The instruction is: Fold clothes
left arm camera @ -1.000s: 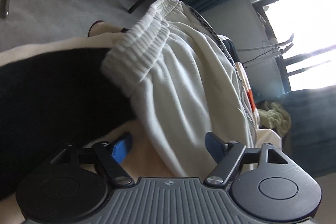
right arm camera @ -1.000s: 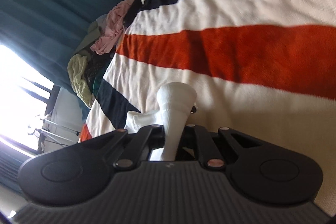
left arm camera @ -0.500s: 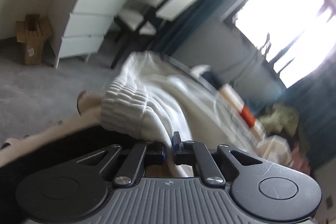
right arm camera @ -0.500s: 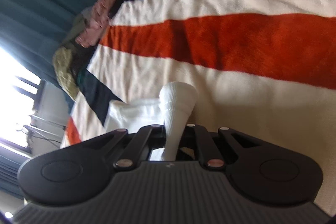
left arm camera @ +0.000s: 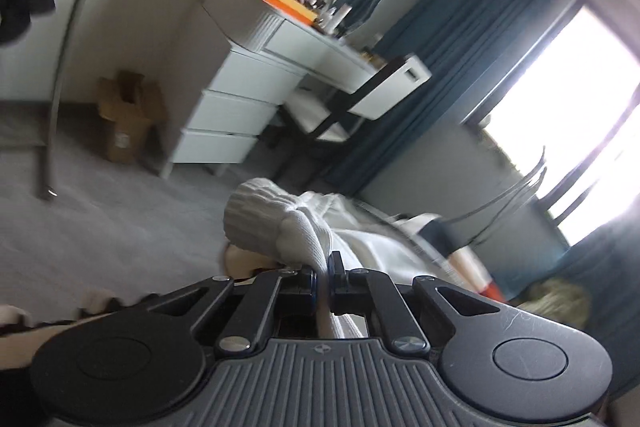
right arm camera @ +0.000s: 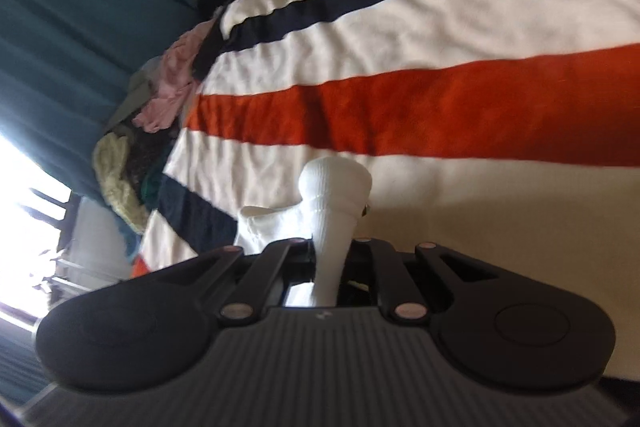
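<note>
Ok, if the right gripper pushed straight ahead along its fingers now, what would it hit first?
Probably the striped blanket. The right gripper, shut on the white garment, points down at the cream band just below the red stripe; nothing else seems to lie between, though depth is unclear.

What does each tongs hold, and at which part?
Left tongs: white garment, pinched beside its ribbed waistband. Right tongs: a bunched fold of white cloth.

Two claws (left arm camera: pixel 325 277) (right arm camera: pixel 331 255), one white garment (left arm camera: pixel 280 223), one striped blanket (right arm camera: pixel 440 67), one white dresser (left arm camera: pixel 240 95), one cardboard box (left arm camera: pixel 128 119)
</note>
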Action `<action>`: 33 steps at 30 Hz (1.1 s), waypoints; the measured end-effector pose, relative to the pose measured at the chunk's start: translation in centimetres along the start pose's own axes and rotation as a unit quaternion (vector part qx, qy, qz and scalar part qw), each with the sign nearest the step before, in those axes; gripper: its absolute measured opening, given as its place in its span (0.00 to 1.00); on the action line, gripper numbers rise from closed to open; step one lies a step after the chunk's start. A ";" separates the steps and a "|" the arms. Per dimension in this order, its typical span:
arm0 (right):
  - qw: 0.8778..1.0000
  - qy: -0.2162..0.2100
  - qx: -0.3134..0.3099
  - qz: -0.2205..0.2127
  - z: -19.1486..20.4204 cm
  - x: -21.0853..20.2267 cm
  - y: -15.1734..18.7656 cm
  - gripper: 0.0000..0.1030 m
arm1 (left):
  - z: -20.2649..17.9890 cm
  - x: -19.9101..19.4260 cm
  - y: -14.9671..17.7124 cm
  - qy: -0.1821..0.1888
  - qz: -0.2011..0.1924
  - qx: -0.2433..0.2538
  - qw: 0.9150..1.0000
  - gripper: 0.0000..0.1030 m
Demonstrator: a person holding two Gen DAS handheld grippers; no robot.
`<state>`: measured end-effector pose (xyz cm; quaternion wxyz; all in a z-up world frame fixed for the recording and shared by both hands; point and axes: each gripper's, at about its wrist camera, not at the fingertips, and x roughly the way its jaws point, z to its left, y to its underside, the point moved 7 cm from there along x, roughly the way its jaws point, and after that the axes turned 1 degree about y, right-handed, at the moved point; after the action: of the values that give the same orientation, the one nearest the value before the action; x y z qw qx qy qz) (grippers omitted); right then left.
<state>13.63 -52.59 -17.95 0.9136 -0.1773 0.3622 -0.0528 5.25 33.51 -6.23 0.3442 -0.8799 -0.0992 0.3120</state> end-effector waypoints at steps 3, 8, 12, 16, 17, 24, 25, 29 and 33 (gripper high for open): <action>0.998 0.052 0.024 0.026 -2.2 0.0 0.7 0.05 | 0.2 0.0 0.4 -0.031 0.022 0.029 0.999 0.06; 0.993 0.081 0.073 0.050 -4.6 0.3 0.9 0.34 | 0.4 -0.2 0.6 -0.058 0.048 0.047 0.996 0.13; 0.995 0.083 0.055 -0.009 -3.9 -1.7 -0.4 0.75 | -0.3 -0.6 1.4 -0.081 0.057 0.083 0.992 0.36; 0.994 0.073 -0.053 -0.056 -0.4 -2.5 -1.3 0.76 | -2.3 -2.0 2.5 -0.086 0.039 0.135 0.986 0.80; 0.991 0.065 -0.093 -0.066 0.8 -2.3 -1.3 0.76 | -3.1 -2.7 2.9 -0.083 0.027 0.151 0.985 0.87; 0.957 -0.008 -0.290 0.003 7.7 3.9 2.3 0.73 | -9.0 -5.5 7.5 -0.001 -0.014 0.237 0.971 0.97; 0.954 -0.003 -0.299 0.009 8.0 5.0 2.7 0.73 | -9.6 -5.5 8.5 0.010 -0.006 0.244 0.970 0.97; 0.935 0.037 -0.353 0.016 8.4 8.5 4.2 0.73 | -11.5 -4.3 11.9 0.039 0.025 0.269 0.962 0.97; 0.930 0.045 -0.363 0.026 7.5 9.8 4.7 0.74 | -12.3 -3.4 13.7 0.049 0.030 0.293 0.954 0.97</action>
<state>25.74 -48.31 -20.84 0.7706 -0.4846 0.4021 0.0985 9.67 15.34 -6.74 0.5817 -0.7575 0.0396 0.2936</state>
